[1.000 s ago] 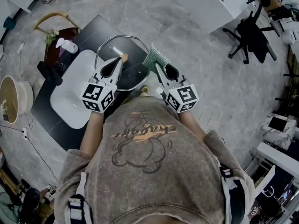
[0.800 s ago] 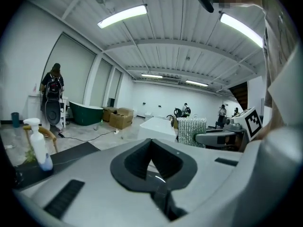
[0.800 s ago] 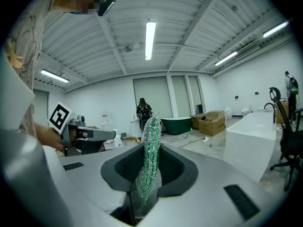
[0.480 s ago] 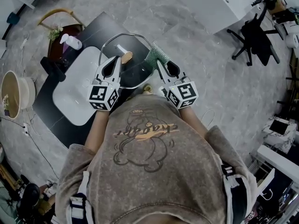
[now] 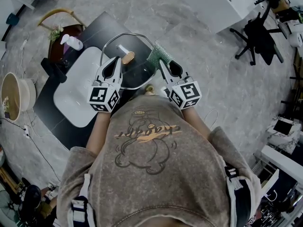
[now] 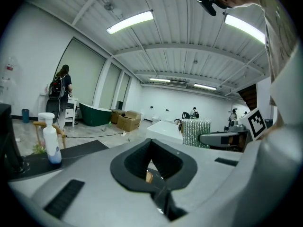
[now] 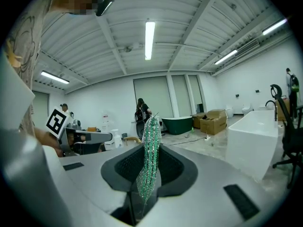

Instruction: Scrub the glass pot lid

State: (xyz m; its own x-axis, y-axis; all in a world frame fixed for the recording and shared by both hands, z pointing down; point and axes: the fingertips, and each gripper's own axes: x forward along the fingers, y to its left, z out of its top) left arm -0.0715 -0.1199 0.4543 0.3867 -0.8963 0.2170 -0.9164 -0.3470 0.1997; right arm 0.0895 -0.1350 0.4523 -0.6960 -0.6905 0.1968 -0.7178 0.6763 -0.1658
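A dark worktop (image 5: 100,30) carries a white basin (image 5: 71,98) on its left part. The lid (image 5: 139,72), round glass in a metal rim, sits just right of the basin, directly in front of the person. The left gripper (image 5: 118,60) reaches over the lid's left side with its fingers pressed together. Its tips are just beside the wooden knob (image 5: 128,57), and a sliver of the knob shows behind them in the left gripper view. No view shows whether the fingers touch the lid. The right gripper (image 5: 159,64) hangs at the lid's right edge. Its fingers pinch a green scrubber (image 5: 158,55), which stands upright between them. A white bottle (image 5: 73,42) stands beyond the basin.
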